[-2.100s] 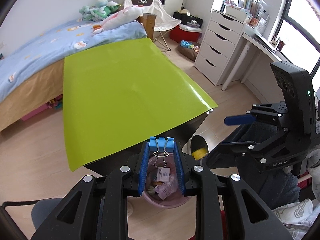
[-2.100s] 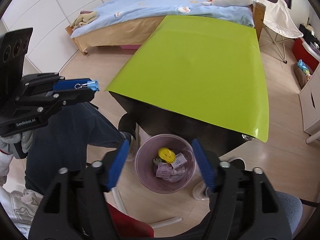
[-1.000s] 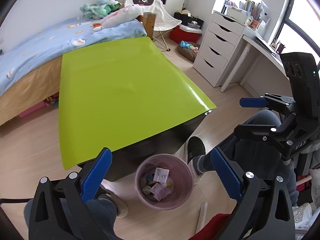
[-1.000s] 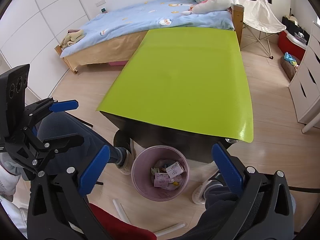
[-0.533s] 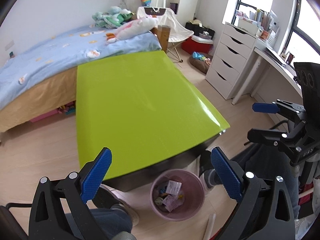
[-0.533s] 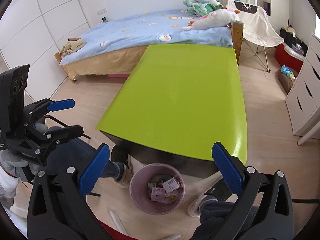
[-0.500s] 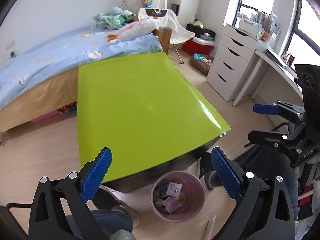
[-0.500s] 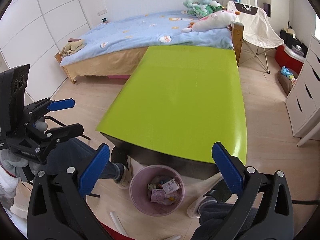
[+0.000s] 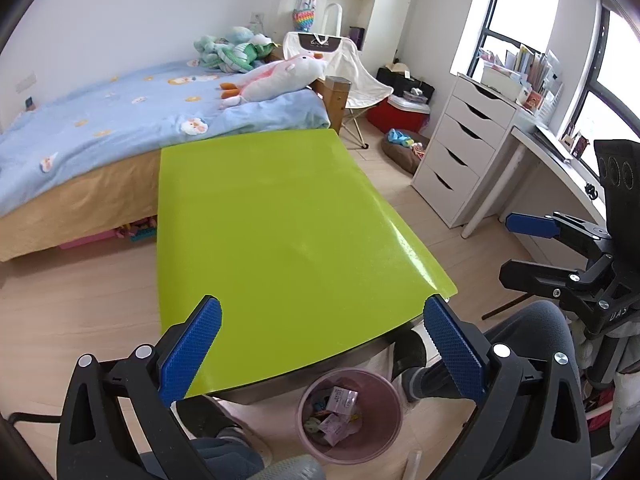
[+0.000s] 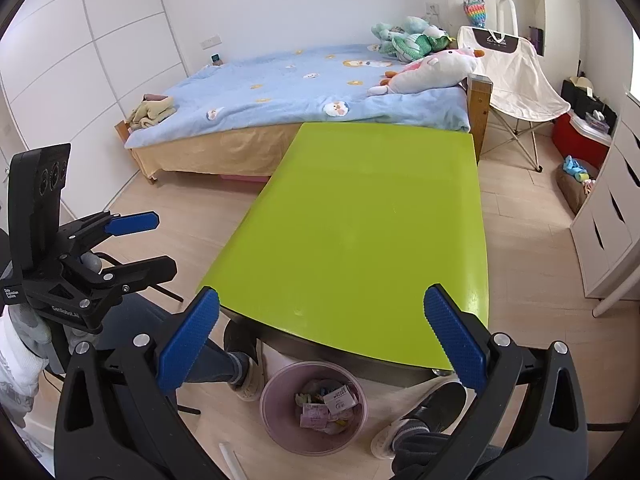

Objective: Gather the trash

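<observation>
Both claws are shown with jaws spread wide and nothing held: the left claw [image 9: 320,344] and the right claw [image 10: 320,340] are raised above the near edge of the green counter [image 9: 280,232], whose top is seen bare. The pink bin [image 10: 276,396], placed on the floor below and between the claws, holds the collected trash [image 10: 326,404]; the task is judged essentially complete.

Daylit bedroom: white walls [image 10: 280,4], pale wood-plank floor [image 9: 72,300], blue-quilted wooden bed [image 10: 296,88], white drawer unit [image 9: 460,148] beside window [image 9: 516,20].
</observation>
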A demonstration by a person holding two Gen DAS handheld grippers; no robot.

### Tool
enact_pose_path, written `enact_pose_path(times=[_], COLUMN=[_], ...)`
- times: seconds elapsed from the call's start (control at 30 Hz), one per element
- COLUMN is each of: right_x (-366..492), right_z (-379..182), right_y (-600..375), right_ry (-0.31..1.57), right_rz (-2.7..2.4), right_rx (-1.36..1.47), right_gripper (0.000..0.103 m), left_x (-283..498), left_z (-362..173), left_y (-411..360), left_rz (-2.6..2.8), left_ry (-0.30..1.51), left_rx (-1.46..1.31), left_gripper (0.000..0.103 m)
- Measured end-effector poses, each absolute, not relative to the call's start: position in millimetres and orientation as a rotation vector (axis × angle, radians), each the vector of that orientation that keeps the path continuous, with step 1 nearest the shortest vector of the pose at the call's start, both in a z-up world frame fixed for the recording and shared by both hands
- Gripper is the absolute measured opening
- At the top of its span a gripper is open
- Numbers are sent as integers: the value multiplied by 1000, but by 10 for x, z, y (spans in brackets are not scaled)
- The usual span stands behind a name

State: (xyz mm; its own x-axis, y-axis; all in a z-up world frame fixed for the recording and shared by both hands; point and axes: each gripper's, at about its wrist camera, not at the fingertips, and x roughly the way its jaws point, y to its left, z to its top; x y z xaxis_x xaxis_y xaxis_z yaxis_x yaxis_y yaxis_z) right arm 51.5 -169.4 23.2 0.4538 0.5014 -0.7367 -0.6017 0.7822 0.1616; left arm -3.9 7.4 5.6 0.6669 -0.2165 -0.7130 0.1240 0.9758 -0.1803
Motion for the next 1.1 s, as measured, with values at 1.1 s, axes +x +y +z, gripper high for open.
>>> enact_pose_path(times=[1.1], right_x=[536], right_z=[205], right_y=[-1628], right_ry=[869], right_rz=[693], right_rx=[-128], right_gripper=[100], left_x=[-49], left_z=[59], left_y=[136], left_rz=[-150], left_ry=[812], left_rx=[-135], left_gripper=[97])
